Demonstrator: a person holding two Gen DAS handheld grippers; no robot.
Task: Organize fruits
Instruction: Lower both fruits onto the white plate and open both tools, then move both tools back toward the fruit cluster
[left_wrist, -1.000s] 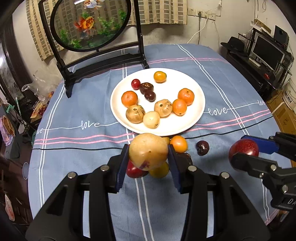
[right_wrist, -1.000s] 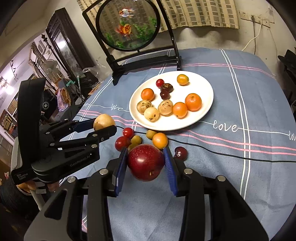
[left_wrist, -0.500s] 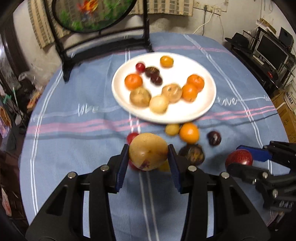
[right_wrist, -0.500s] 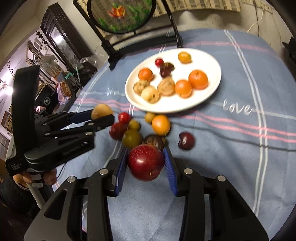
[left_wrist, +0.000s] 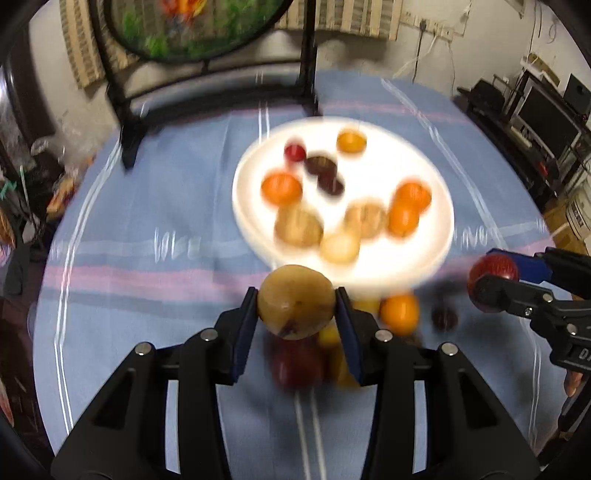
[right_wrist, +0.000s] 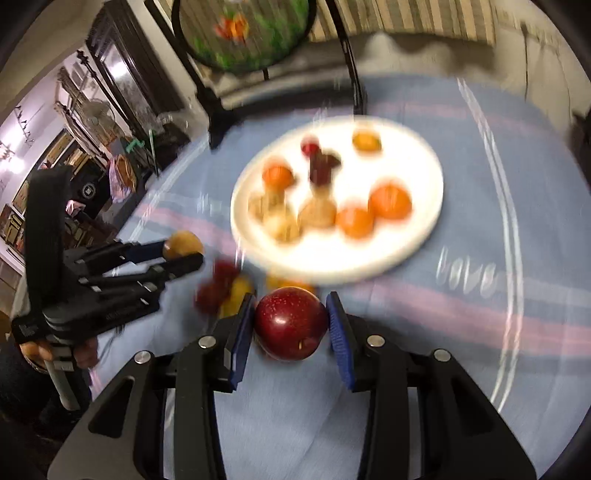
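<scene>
My left gripper (left_wrist: 296, 302) is shut on a yellow-brown pear (left_wrist: 295, 301), held above the blue tablecloth just short of the white plate (left_wrist: 439, 243). My right gripper (right_wrist: 291, 323) is shut on a dark red apple (right_wrist: 290, 323); it shows at the right of the left wrist view too, where the red apple (left_wrist: 493, 271) sits between its fingers. The white plate (right_wrist: 424, 236) carries several oranges, brown round fruits and small dark ones, all blurred. Loose fruits lie under both grippers: an orange (left_wrist: 399, 314), a red fruit (left_wrist: 295, 367) and a red fruit (right_wrist: 214, 291) with a yellow one.
A round fish-tank picture on a black stand (left_wrist: 306, 74) rises behind the plate. The black stand (right_wrist: 218, 110) has feet reaching toward the plate. A monitor and shelves (left_wrist: 546, 114) fill the right side beyond the table edge. A hand (right_wrist: 85, 354) grips the left tool.
Both grippers have moved forward toward the plate, each carrying its fruit. The loose fruits now lie under the fingers, and the picture is blurred by the motion.
</scene>
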